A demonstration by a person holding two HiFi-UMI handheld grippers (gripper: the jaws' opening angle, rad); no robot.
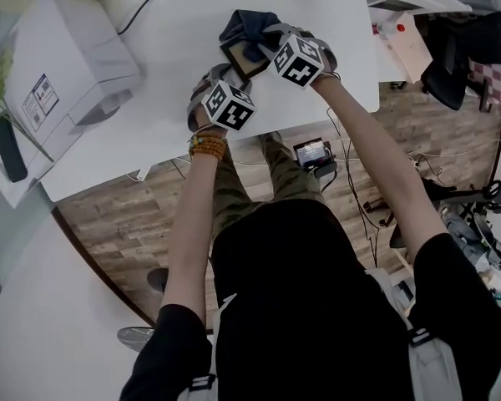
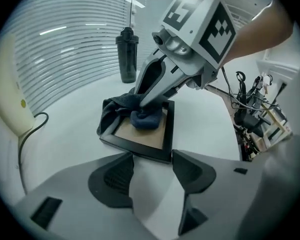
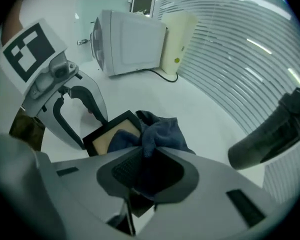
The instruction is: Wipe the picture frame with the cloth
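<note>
- The table [image 1: 167, 73] carries the picture frame [image 2: 140, 148], which lies flat in front of the person.
- The cloth [image 2: 146, 119] sits bunched on the frame's tan panel. I judge the strokes should also reach the black border, with light pressure.
- The right gripper [image 3: 145, 170] is clamped on the cloth. The left gripper [image 2: 152, 173] stands wide and empty, just before the frame's near edge.
- Only the left gripper view shows the cloth touching the panel; the head view hides this behind the right gripper.

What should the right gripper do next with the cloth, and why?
Probably drag the cloth across the frame toward the open left gripper: the right gripper, shut on the cloth, presses it on the far part, and the brown panel nearer that side lies uncovered.
</note>
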